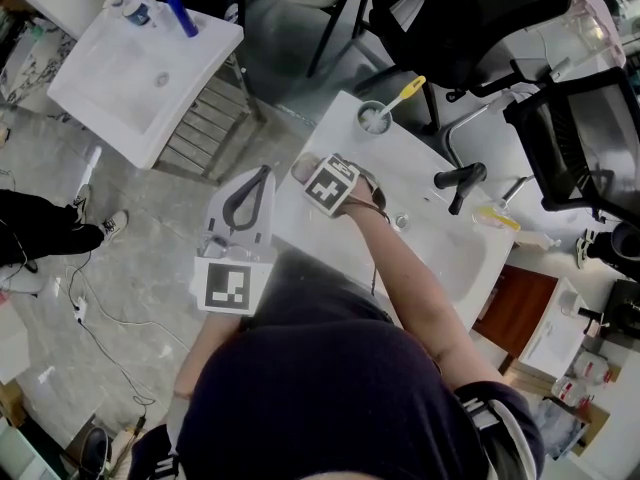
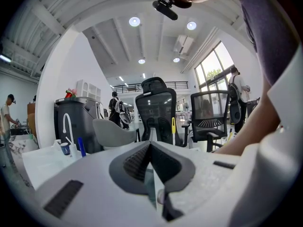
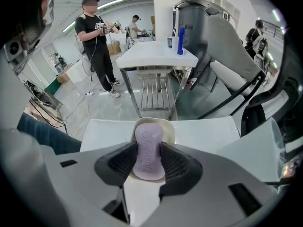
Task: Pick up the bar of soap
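A pale purple bar of soap (image 3: pixel 149 152) lies in a cream soap dish (image 3: pixel 152 123) on the white counter (image 3: pixel 208 131). My right gripper (image 3: pixel 149 163) points steeply down over it, and both dark pads touch the bar's long sides. In the head view the right gripper (image 1: pixel 318 175) covers the dish (image 1: pixel 301 168) at the counter's left corner, so the soap is hidden there. My left gripper (image 1: pixel 254 174) hovers beside the counter with its jaws together and nothing in them; in its own view the left gripper (image 2: pixel 150 146) looks level across the room.
On the counter are a sink basin (image 1: pixel 455 263), a black faucet (image 1: pixel 458 180) and a cup with a yellow toothbrush (image 1: pixel 376 117). A second white washstand (image 1: pixel 140 78) with a blue bottle (image 1: pixel 182 15) stands to the left. Office chairs (image 1: pixel 450 8) are behind, and people (image 3: pixel 94 37) stand nearby.
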{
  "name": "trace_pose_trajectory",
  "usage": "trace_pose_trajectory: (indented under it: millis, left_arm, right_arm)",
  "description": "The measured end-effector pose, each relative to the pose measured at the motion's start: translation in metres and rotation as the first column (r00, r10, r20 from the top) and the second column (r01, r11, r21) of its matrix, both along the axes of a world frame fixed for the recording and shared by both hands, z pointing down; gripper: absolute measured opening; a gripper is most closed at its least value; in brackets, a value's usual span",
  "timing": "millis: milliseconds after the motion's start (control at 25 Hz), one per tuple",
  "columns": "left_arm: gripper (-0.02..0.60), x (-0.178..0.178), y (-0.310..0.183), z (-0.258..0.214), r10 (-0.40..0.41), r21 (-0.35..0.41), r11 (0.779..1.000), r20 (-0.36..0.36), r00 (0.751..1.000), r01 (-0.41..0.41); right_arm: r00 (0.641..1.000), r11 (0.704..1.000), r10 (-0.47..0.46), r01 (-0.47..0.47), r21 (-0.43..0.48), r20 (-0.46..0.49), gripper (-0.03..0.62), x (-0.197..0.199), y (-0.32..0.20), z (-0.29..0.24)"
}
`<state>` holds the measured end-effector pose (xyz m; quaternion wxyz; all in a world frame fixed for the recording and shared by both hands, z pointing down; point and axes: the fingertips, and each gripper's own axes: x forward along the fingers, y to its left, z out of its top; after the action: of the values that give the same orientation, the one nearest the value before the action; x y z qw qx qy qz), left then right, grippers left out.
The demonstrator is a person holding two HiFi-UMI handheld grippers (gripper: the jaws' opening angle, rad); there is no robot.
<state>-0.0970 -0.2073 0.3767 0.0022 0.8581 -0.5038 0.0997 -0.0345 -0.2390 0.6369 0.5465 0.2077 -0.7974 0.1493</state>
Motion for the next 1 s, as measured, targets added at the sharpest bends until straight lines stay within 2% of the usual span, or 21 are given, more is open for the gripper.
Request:
trace_pose_trajectory:
  millis: [160,240,400,1000]
  left_arm:
    - [-0.002,-0.004,0.000,0.001,-0.010,-0.004,1.000,-0.002,1.000,0.010]
    - [-0.002,-0.006,-0.001,0.001,-0.014,-0.005,1.000,-0.002,1.000,0.014]
    - [-0.002,-0.009,-0.001,0.002,-0.020,-0.009,1.000,0.000,1.000,0.020]
    - [-0.002,-0.004,0.001,0.000,-0.010,-0.013,1.000,-0.006,1.000,0.010]
  right_arm:
    - [0.993,0.998,-0.062,0.064,0.016,-0.098,0.196,0.002,0.000,0.012]
    - [0.990,0.997,-0.075,0.077,0.014,-0.116,0.196,0.002,-0.001,0.015]
    - [0.991,0.997,-0.071,0.072,0.009,-0.110,0.195,0.000,-0.002,0.015]
    - [1.000,0.992,-0.005,0.003,0.129,0.014,0.187,0.004,-0.003,-0.013]
